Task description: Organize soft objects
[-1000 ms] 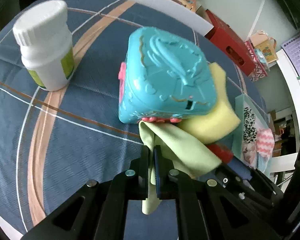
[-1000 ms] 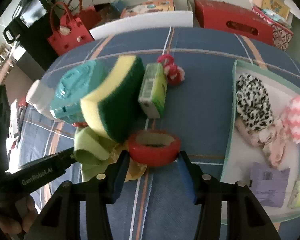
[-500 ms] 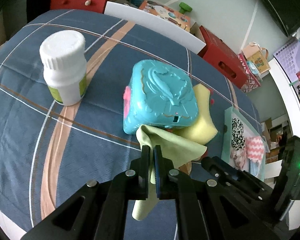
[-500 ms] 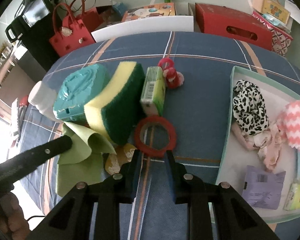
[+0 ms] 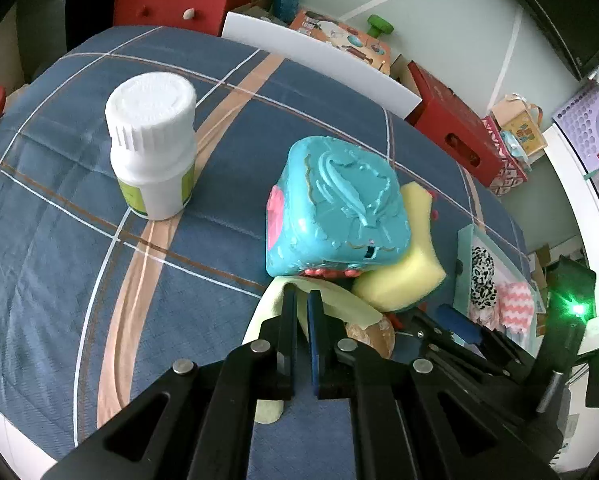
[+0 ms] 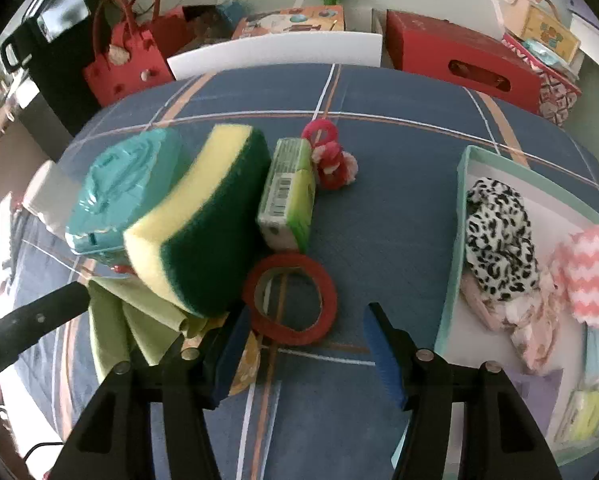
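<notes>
Left wrist view: the left gripper [image 5: 302, 304] pinches the green cloth [image 5: 339, 300] between nearly closed fingers, below the teal toy case [image 5: 335, 208].

Right wrist view: the right gripper [image 6: 305, 340] stands wide open, the red tape ring [image 6: 289, 300] lying between its fingertips, the sponge [image 6: 207, 220] just left.

A light green cloth [image 6: 139, 312] lies crumpled at the near left of the table, partly under a yellow-and-green sponge [image 6: 203, 216] tilted on edge. Far right, a teal tray [image 6: 455, 240] holds a leopard-print scrunchie [image 6: 499, 224] and a pink zigzag cloth [image 6: 591, 272].
</notes>
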Motion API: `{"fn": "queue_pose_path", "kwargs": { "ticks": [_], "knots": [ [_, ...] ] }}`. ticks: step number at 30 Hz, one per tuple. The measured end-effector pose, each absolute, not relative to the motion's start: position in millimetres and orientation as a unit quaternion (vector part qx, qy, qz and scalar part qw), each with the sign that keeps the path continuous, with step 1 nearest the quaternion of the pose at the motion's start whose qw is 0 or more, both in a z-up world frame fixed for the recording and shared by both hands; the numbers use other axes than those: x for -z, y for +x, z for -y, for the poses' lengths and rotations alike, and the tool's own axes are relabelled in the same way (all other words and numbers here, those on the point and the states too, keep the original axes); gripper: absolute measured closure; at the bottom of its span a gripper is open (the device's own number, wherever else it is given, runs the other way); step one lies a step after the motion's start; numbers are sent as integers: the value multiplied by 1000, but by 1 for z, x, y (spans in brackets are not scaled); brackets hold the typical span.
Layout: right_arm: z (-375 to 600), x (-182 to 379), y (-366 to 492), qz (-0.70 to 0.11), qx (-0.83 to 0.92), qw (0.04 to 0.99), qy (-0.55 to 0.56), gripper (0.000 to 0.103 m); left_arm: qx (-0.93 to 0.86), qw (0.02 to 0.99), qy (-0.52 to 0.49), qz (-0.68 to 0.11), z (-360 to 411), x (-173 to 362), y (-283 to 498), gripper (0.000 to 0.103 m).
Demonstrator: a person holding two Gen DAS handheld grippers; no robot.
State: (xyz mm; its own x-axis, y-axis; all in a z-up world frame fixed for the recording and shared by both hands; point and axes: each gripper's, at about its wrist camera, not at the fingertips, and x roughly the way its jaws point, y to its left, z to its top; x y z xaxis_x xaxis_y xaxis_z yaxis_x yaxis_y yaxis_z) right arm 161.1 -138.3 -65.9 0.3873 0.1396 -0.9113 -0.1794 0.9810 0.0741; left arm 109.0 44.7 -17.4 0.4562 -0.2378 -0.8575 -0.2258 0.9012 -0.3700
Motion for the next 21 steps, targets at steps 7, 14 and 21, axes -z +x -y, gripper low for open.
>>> {"fn": "queue_pose_path", "kwargs": {
  "ticks": [7, 14, 21],
  "knots": [
    [124, 75, 168, -548, -111, 828, -34, 40, -16, 799, -228, -556, -51, 38, 113, 98],
    [119, 83, 174, -552, -98, 827, -48, 40, -30, 790, -224, -570, -51, 46, 116, 68],
    [131, 85, 181, -565, -100, 819, -15, 45, -38, 783, -207, -586, -46, 56, 123, 61]
  ]
}}
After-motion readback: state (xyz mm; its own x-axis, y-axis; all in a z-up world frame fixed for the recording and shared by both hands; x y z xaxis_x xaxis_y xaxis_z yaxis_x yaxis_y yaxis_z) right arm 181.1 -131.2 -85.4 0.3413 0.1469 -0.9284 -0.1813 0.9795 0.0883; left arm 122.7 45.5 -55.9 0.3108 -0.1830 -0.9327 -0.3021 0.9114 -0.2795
